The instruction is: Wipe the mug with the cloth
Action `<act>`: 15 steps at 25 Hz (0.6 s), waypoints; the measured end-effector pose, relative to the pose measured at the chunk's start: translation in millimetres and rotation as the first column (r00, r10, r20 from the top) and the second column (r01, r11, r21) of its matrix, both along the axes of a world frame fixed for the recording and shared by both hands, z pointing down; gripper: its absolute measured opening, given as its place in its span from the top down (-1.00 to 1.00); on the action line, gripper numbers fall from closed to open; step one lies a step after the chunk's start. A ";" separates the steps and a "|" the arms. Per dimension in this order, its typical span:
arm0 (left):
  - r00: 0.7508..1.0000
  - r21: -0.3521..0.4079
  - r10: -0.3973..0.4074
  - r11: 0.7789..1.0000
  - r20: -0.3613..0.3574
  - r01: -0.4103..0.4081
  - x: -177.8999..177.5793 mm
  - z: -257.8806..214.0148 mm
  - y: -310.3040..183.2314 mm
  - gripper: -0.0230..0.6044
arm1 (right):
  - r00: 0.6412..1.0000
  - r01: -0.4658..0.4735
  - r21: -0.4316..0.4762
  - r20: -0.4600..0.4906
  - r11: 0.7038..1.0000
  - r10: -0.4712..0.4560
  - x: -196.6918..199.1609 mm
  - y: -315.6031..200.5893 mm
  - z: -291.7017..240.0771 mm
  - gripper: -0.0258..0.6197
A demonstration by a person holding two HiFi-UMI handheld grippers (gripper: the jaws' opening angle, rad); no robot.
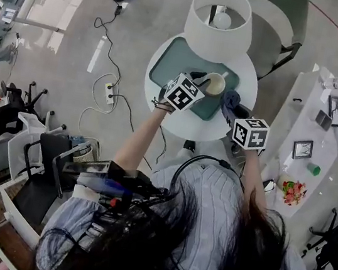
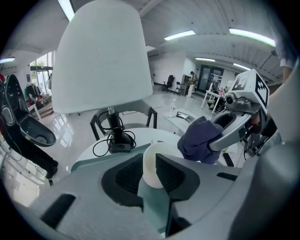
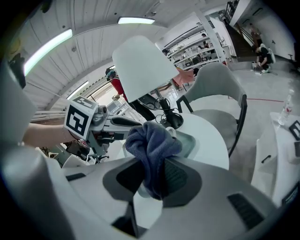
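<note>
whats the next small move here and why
Probably ease the right gripper toward the mug until the cloth presses on its side, then rub. The left gripper has its fingers shut on the mug, the right gripper's are shut on the bunched cloth, which is close beside it.

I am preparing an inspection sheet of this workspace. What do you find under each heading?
Surface: round white table with a teal tray on it.
Job's things: cream mug and dark blue cloth, close beside each other above the tray.
Clutter: lamp with a white shade stands on the table.
Grippers: left claw shut on the mug; right claw shut on the cloth.
Cables: lamp cord coiled by the lamp base; power strip with its cable on the floor.
Surroundings: chair behind the table; white side table with picture frames on the person's right.
</note>
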State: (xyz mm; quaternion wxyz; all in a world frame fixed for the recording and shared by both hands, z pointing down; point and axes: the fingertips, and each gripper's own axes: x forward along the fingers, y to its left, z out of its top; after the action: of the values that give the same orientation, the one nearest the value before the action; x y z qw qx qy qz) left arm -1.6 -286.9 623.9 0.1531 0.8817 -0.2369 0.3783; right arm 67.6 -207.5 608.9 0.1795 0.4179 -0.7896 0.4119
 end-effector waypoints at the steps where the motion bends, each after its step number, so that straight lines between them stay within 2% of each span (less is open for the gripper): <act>1: 1.000 -0.005 0.009 1.000 0.011 -0.009 1.9 2.9 -3.1 0.70 | 1.000 0.009 0.001 -0.006 1.000 -0.009 1.3 -2.1 2.2 0.62; 6: 0.994 -0.013 0.085 0.996 0.064 -0.084 14.8 14.8 -15.5 0.70 | 0.996 0.062 0.007 -0.059 0.998 -0.061 11.7 -12.2 16.4 0.62; 11: 0.974 -0.014 0.179 0.984 0.138 -0.179 22.0 32.2 -16.3 0.70 | 0.989 0.112 -0.006 -0.092 0.994 -0.112 18.6 -19.4 29.0 0.62; 15: 0.963 -0.024 0.225 0.974 0.151 -0.224 30.3 36.0 -14.6 0.70 | 0.981 0.155 0.003 -0.120 0.988 -0.154 18.6 -31.8 32.8 0.62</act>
State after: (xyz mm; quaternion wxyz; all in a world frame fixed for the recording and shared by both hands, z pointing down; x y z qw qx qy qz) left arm 28.7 -301.5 659.9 0.0935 0.8709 -0.1450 0.4602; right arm 86.2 -239.3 641.8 0.2552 0.3803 -0.8100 0.3662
